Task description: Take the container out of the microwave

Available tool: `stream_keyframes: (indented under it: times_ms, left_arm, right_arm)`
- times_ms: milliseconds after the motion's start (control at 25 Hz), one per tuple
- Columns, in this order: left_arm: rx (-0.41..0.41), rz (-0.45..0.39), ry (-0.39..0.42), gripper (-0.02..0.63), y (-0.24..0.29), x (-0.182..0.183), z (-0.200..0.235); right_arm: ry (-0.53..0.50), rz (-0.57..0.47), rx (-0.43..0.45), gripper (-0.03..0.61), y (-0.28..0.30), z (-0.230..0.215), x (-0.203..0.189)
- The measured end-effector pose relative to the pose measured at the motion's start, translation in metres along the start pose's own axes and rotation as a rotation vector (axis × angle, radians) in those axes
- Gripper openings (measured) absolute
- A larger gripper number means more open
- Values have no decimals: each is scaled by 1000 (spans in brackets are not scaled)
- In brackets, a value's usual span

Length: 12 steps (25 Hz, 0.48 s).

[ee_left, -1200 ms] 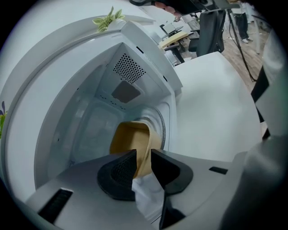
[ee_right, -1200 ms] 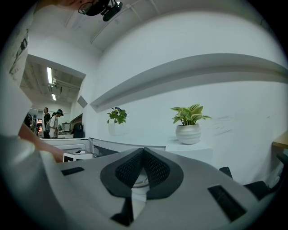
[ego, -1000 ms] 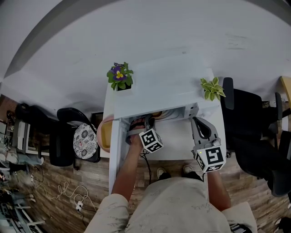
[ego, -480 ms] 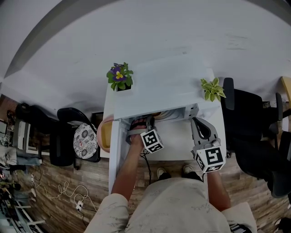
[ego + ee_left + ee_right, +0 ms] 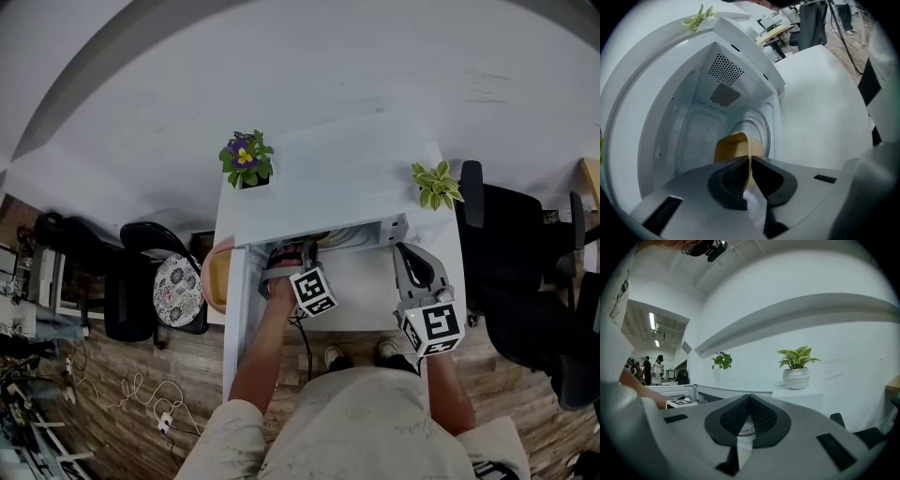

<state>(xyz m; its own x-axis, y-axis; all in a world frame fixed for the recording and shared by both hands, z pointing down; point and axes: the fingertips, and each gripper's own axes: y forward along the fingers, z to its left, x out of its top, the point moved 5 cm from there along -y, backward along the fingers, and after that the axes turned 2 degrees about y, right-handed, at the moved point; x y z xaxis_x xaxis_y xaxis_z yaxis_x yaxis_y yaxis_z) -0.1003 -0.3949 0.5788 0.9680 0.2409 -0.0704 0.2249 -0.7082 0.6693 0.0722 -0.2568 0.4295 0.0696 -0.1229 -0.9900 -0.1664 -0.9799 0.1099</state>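
Soft even indoor light, strong fisheye bending, black vignetted corners, close foreground seemingly slightly soft.

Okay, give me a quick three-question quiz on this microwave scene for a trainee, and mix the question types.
1. True or false: the right tongs hold the container.
2. Where is the container? A) on the floor B) inside the microwave C) on a chair
3. Short answer: is the microwave door open or closed?
Key: 1 false: the right tongs are shut and empty, while the left tongs are closing with the container's wall between them. 2 B. 3 open.
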Motion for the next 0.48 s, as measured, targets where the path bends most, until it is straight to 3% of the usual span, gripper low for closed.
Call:
stream_keyframes:
  times_ms: [480]
  left_arm:
    - [-2, 12, -16, 28, -18, 5, -8]
  right_arm:
    - [1, -3, 28, 15, -6, 0, -1]
